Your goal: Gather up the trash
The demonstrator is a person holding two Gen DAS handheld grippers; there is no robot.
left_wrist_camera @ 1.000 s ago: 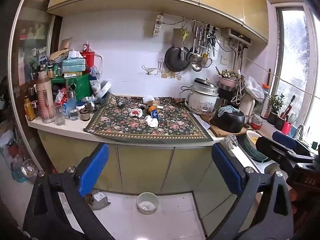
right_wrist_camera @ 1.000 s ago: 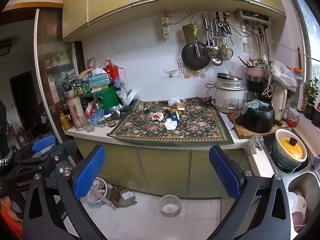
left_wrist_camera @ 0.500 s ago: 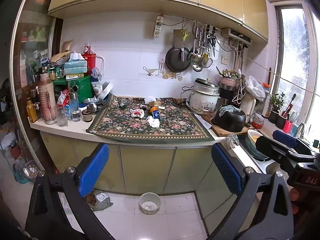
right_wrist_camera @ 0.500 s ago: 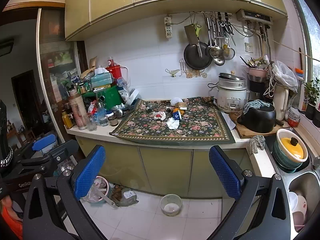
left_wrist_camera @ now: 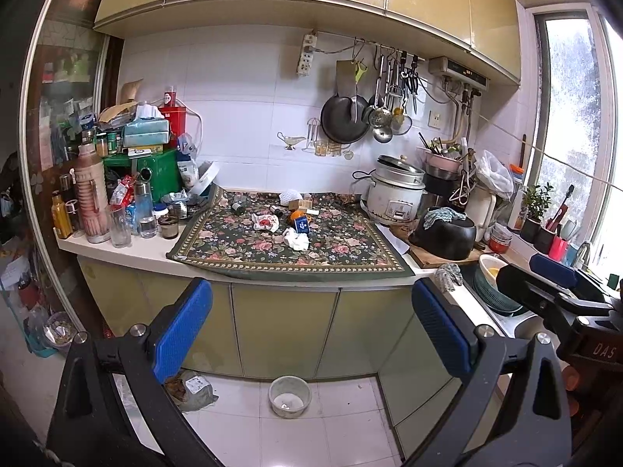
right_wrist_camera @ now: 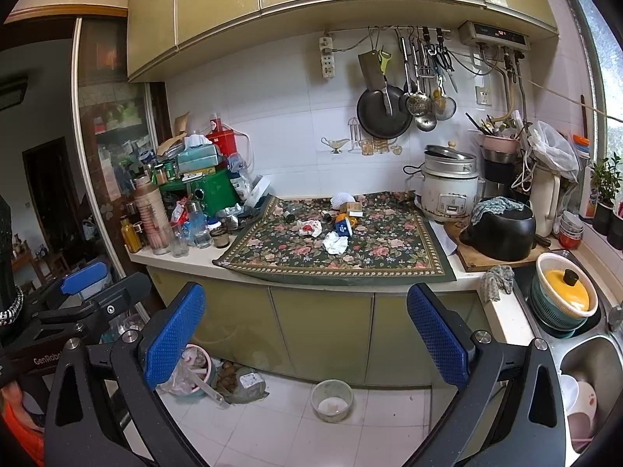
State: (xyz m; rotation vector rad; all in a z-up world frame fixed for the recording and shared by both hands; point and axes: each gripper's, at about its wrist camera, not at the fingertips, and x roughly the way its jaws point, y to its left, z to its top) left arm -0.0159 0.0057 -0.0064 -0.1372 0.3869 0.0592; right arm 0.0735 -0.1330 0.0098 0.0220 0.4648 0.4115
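Note:
Trash lies on a floral cloth point(left_wrist_camera: 241, 245) on the kitchen counter: a crumpled white tissue point(left_wrist_camera: 296, 240), a red-stained tissue point(left_wrist_camera: 264, 222), a small blue carton point(left_wrist_camera: 301, 225) with an orange piece beside it, a white foam net point(left_wrist_camera: 290, 195) and small bottles. The same pile shows in the right wrist view, with the white tissue point(right_wrist_camera: 335, 242) nearest. My left gripper point(left_wrist_camera: 311, 330) is open and empty, well back from the counter. My right gripper point(right_wrist_camera: 305, 334) is open and empty too, to the right of the left one.
A rice cooker point(left_wrist_camera: 395, 196), a black pot point(left_wrist_camera: 444, 233) on a board and a sink point(right_wrist_camera: 584, 373) stand to the right. Bottles and boxes point(left_wrist_camera: 117, 179) crowd the left counter. A small bowl point(left_wrist_camera: 290, 395), a bag point(left_wrist_camera: 190, 389) and a pink bin point(right_wrist_camera: 194, 369) sit on the floor.
Both grippers have drifted slightly back and up from the counter. The jaws stay open and nothing on the cloth has moved.

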